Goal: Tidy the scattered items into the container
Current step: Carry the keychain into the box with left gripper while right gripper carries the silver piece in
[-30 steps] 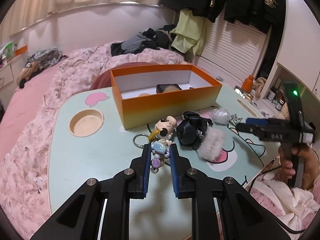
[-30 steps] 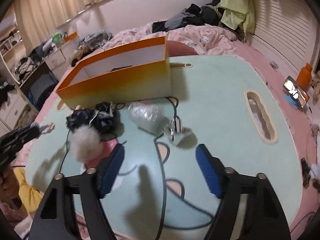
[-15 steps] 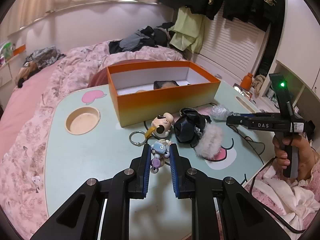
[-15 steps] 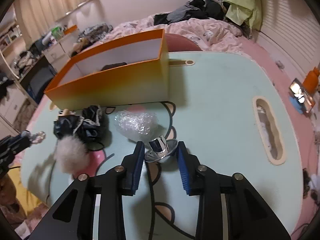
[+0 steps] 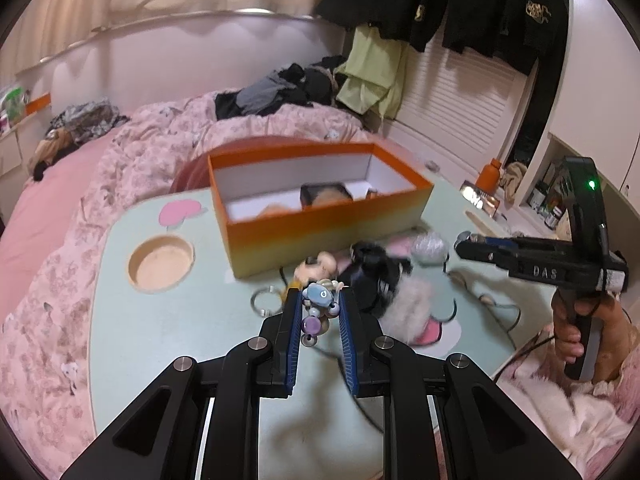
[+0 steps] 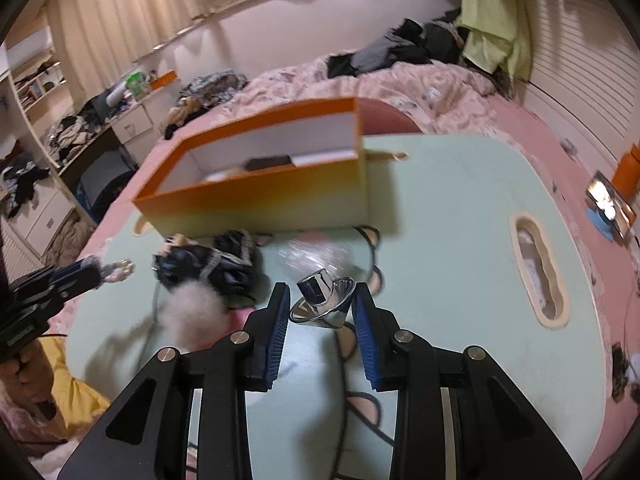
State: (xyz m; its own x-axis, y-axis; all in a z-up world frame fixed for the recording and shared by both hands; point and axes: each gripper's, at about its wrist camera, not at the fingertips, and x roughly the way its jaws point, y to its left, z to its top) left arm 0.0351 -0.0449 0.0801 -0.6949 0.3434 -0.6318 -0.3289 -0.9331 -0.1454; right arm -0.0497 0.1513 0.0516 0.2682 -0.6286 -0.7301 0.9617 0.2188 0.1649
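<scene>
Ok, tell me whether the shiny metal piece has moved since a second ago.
Yes. The shiny metal piece has left the table, now clamped in the right gripper, nearer the orange box.

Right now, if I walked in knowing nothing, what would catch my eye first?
Probably the orange box at the back of the pale green lap table, open, with a few things inside. In front of it the left gripper pinches a small blue charm, while the right gripper clamps a shiny chrome cone-shaped piece near a white pompom.
</scene>
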